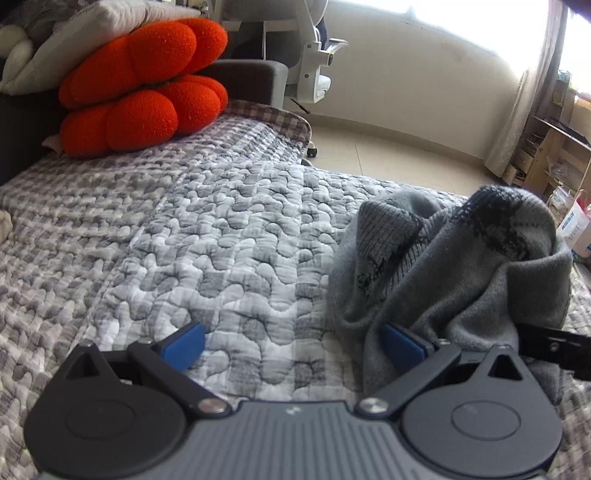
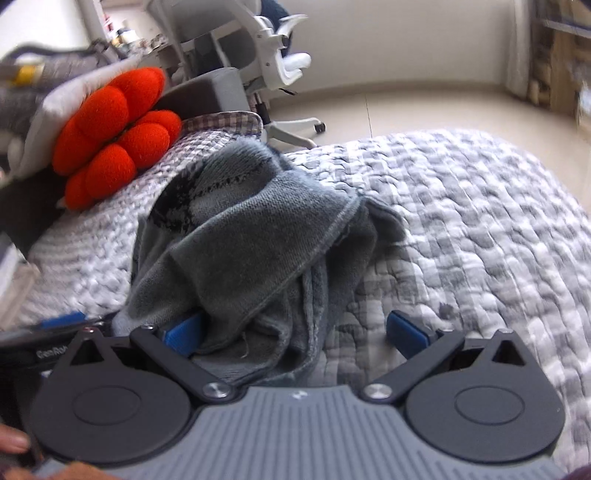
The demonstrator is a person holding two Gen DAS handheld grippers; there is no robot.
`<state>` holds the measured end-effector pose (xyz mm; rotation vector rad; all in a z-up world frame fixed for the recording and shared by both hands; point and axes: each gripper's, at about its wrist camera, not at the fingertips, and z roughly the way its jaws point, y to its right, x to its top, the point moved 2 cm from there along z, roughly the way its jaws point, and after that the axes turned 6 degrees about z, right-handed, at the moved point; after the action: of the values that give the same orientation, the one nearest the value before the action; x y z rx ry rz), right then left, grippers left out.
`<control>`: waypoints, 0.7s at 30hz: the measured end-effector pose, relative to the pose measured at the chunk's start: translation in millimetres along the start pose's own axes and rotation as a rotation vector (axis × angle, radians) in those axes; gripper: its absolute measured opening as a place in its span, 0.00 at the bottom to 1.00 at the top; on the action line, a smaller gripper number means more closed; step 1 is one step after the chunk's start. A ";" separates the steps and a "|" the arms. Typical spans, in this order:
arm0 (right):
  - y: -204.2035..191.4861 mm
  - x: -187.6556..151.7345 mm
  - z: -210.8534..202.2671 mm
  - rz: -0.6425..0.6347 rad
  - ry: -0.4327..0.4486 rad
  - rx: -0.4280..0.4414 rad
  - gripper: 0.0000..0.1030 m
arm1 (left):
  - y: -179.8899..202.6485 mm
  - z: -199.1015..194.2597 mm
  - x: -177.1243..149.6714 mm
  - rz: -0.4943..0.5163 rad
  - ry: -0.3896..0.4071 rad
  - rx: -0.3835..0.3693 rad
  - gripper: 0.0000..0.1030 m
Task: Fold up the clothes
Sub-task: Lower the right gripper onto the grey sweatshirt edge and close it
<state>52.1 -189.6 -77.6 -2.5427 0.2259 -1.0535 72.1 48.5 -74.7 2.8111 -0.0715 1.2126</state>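
Note:
A crumpled grey knit garment (image 1: pixel 454 273) with dark pattern lies in a heap on the quilted grey-and-white bedspread (image 1: pixel 207 236). My left gripper (image 1: pixel 291 347) is open, its right blue pad (image 1: pixel 400 345) touching the garment's edge and its left pad over bare quilt. In the right wrist view the same garment (image 2: pixel 251 240) lies bunched ahead. My right gripper (image 2: pixel 295 336) is open with cloth lying over its left blue pad (image 2: pixel 183 332). The other gripper (image 2: pixel 55 332) shows at the left edge.
Orange puffy cushions (image 1: pixel 140 92) and pale pillows (image 1: pixel 85 33) sit at the bed's far left. A white office chair (image 1: pixel 314 70) stands on the tiled floor beyond. Wooden shelves (image 1: pixel 554 147) stand at the right. The bed edge (image 2: pixel 480 147) curves off at right.

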 end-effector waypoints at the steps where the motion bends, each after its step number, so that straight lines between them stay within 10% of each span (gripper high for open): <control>1: 3.0 2.0 -4.9 0.038 -0.004 0.023 1.00 | -2.5 -1.8 2.3 -0.017 -0.018 -0.011 1.00; 9: 12.6 6.6 -40.9 0.301 -0.058 0.276 0.86 | -11.2 -14.1 6.9 -0.092 -0.053 -0.082 1.00; 21: -35.9 -3.7 -41.0 0.242 -0.211 0.399 0.55 | -21.2 -22.2 11.1 -0.144 -0.034 -0.104 0.99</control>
<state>20.6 -167.1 -39.0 -2.1784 0.2314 -0.6565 65.2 71.5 -52.6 2.6955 0.0628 1.0974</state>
